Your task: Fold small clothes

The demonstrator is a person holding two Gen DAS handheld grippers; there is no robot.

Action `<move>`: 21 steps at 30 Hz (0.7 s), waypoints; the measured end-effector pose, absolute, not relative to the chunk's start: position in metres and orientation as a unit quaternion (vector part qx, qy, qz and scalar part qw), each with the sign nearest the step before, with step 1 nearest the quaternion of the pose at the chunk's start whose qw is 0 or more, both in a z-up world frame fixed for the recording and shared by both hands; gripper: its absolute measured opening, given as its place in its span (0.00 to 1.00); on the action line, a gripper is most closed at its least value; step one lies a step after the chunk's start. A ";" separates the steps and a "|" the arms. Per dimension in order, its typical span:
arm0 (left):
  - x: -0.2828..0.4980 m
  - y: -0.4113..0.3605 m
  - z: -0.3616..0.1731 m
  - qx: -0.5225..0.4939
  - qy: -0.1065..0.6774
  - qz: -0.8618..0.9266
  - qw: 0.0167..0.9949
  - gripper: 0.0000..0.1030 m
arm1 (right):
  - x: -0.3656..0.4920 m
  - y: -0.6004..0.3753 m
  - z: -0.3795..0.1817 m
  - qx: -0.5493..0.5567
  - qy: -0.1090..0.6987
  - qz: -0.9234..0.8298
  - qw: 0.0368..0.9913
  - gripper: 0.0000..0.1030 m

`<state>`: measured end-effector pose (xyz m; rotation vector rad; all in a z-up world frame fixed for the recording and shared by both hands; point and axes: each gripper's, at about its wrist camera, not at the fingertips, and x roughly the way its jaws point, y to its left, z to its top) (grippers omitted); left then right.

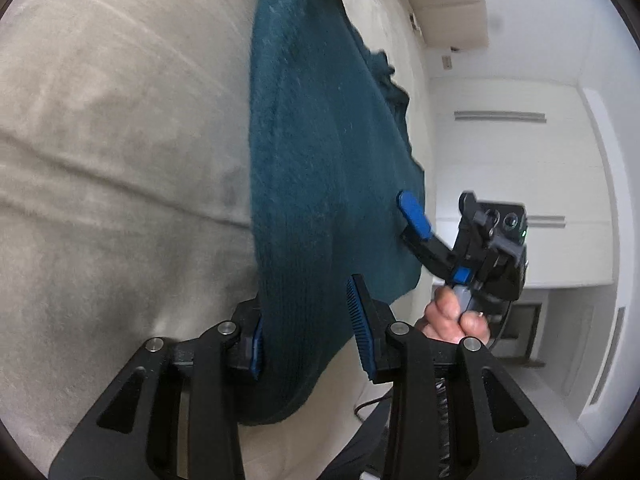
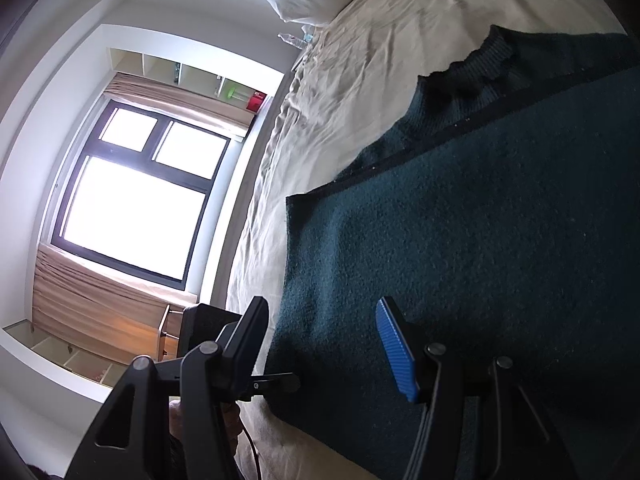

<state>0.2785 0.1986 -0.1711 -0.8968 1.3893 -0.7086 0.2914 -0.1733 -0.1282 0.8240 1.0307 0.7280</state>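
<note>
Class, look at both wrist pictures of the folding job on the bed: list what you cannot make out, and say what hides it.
1. Left wrist view: the dark teal knitted garment runs past the top edge, and its type is unclear.
2. Left wrist view: the right hand-held gripper shows one blue pad, the cloth hiding the other.
3. Right wrist view: the garment's far side is cut by the frame edge.
4. Right wrist view: small shelf items are too small to identify.

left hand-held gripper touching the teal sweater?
Touching. In the left wrist view, the teal sweater runs down between the left hand-held gripper fingers, with the knit pressed against the blue pads on both sides and no gap showing.
</note>
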 end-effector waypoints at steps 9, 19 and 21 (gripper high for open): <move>0.285 0.208 -0.169 -0.427 0.568 -0.286 0.643 0.16 | 0.310 -0.155 -0.130 0.378 0.476 0.332 0.722 0.58; 0.276 0.204 -0.116 -0.381 0.532 -0.254 0.712 0.11 | 0.327 -0.164 -0.151 0.398 0.501 0.321 0.698 0.56; 0.274 0.189 -0.094 -0.347 0.527 -0.251 0.734 0.11 | 0.325 -0.176 -0.149 0.405 0.499 0.322 0.695 0.57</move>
